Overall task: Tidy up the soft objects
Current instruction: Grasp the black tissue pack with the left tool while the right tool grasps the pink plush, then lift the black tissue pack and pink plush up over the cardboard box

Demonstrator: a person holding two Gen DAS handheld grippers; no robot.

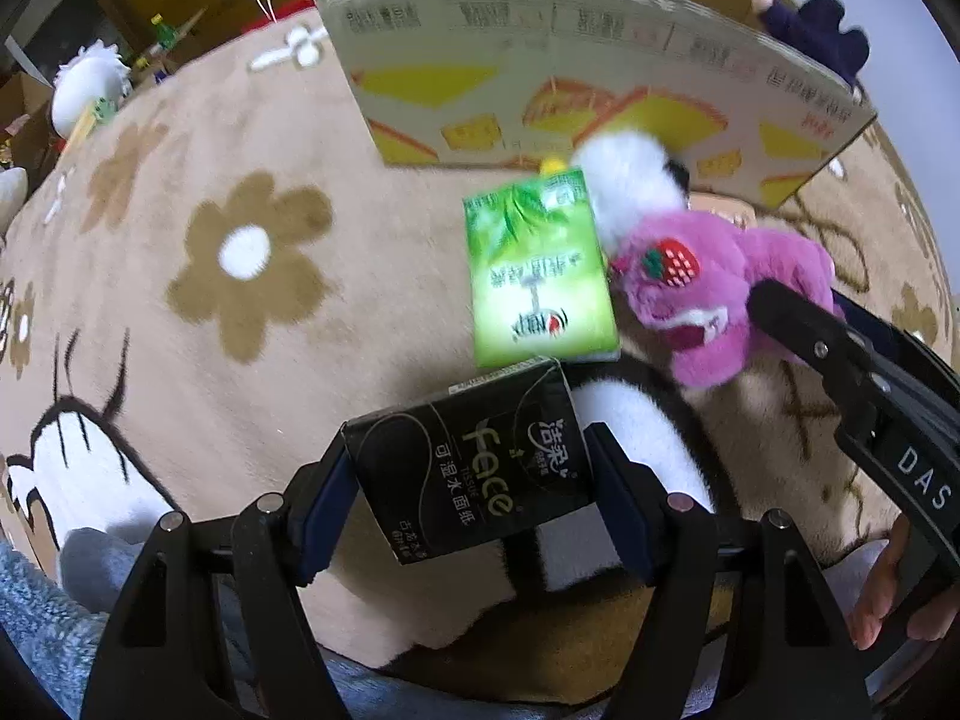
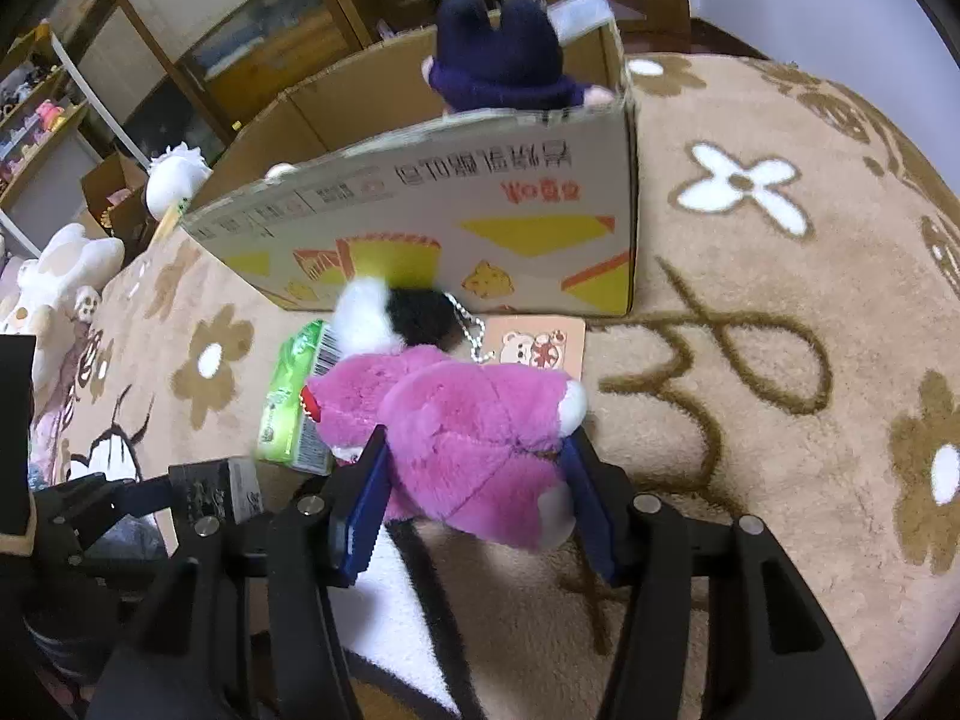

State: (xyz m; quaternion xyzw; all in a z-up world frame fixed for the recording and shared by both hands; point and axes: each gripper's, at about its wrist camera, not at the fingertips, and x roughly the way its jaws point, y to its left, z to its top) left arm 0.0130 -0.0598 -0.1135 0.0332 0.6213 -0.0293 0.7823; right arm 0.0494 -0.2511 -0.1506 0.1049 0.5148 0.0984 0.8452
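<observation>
With the left tool (image 1: 471, 474) clamped across the short sides of the black tissue pack (image 1: 480, 462), the right tool (image 2: 474, 480) pinches the pink plush (image 2: 468, 438); the cardboard box (image 2: 480, 222) stands straight ahead, beyond both.

Dim indoor light, motion blur, fisheye-warped edges

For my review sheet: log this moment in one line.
left gripper: shut on black tissue pack | right gripper: shut on pink plush | cardboard box: behind
</observation>
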